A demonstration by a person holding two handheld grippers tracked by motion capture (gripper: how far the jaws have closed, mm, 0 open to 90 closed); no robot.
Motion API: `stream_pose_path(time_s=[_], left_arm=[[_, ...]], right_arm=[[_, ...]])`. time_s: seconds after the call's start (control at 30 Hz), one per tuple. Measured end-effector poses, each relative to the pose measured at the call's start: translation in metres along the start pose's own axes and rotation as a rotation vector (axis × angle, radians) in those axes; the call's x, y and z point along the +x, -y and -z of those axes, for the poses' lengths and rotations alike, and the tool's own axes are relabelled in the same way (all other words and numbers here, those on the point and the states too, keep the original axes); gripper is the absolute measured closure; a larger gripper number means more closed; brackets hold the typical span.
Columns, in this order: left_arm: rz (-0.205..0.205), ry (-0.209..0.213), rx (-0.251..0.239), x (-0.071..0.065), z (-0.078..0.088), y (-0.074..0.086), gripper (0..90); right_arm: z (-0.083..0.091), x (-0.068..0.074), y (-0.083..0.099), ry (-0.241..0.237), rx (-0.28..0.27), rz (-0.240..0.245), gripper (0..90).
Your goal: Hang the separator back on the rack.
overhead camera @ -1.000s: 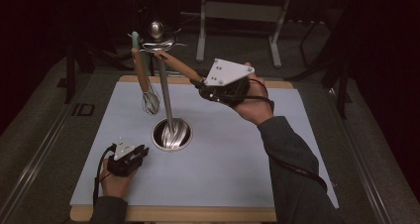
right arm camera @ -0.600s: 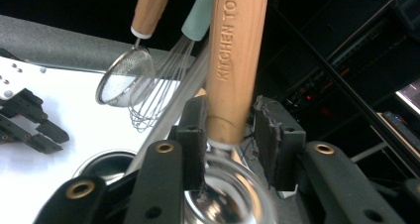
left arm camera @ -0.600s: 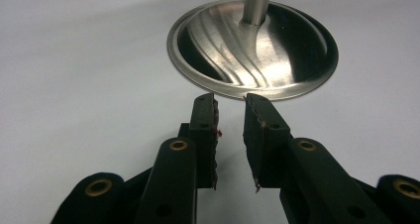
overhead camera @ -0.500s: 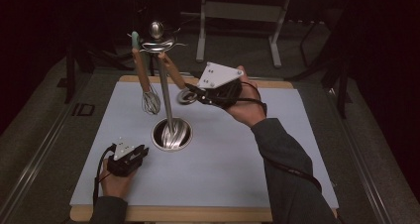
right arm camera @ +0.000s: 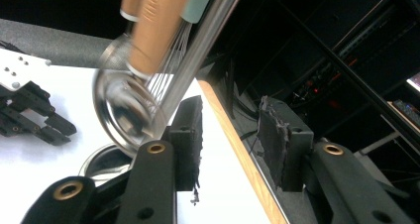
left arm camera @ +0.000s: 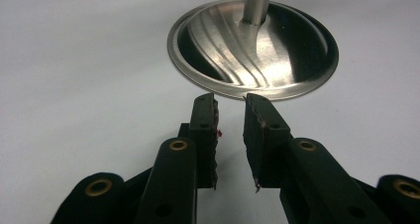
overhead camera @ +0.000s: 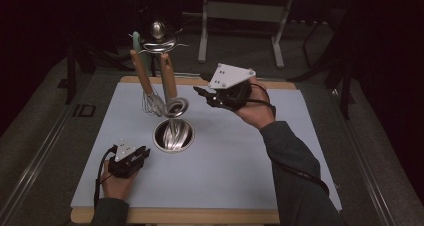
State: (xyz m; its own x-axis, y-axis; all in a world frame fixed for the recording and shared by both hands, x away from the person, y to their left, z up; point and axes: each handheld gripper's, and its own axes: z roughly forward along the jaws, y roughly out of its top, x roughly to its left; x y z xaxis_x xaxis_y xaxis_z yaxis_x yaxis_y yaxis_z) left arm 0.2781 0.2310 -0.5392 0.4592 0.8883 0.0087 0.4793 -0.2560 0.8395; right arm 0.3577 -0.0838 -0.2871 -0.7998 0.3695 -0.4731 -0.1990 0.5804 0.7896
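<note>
A steel utensil stand rises from a round base (overhead camera: 173, 135) (left arm camera: 257, 50) in the middle of the pale mat. From its top hooks hang a whisk (overhead camera: 150, 100) (right arm camera: 171, 60) and a wooden-handled ladle (overhead camera: 168, 76) (right arm camera: 121, 110), both beside the pole (right arm camera: 198, 50). My right gripper (overhead camera: 199, 92) (right arm camera: 230, 110) hovers just right of the ladle; its jaws have just been opening and nothing is between them. My left gripper (overhead camera: 145, 153) (left arm camera: 230, 97) rests on the mat at the base's rim, jaws a little apart and empty.
The mat (overhead camera: 240, 156) lies on a wooden table whose far edge (overhead camera: 285, 85) runs behind the right hand. Dark stands and frame legs (overhead camera: 277, 46) crowd the floor beyond it. A cable trails from each gripper.
The right gripper let go of the ladle's handle and opened. The ladle, earlier pulled out at a slant toward that gripper, swung back and hangs close to the pole. The left gripper stayed put.
</note>
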Motion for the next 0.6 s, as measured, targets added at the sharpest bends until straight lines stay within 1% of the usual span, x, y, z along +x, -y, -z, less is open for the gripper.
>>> stream_pose_path(time_s=[0.3, 0.43, 0.6], left_arm=[[0.001, 0.000, -0.001, 0.000, 0.000, 0.000, 75.4], [0.001, -0.001, -0.001, 0.000, 0.000, 0.000, 75.4], [0.002, -0.002, -0.002, 0.000, 0.000, 0.000, 75.3]], right_arm=[[0.004, 0.000, 0.011, -0.010, 0.020, -0.009, 59.8], [0.005, 0.000, 0.018, -0.020, 0.031, -0.023, 59.2], [0.005, 0.000, 0.031, -0.048, 0.041, -0.069, 57.8]])
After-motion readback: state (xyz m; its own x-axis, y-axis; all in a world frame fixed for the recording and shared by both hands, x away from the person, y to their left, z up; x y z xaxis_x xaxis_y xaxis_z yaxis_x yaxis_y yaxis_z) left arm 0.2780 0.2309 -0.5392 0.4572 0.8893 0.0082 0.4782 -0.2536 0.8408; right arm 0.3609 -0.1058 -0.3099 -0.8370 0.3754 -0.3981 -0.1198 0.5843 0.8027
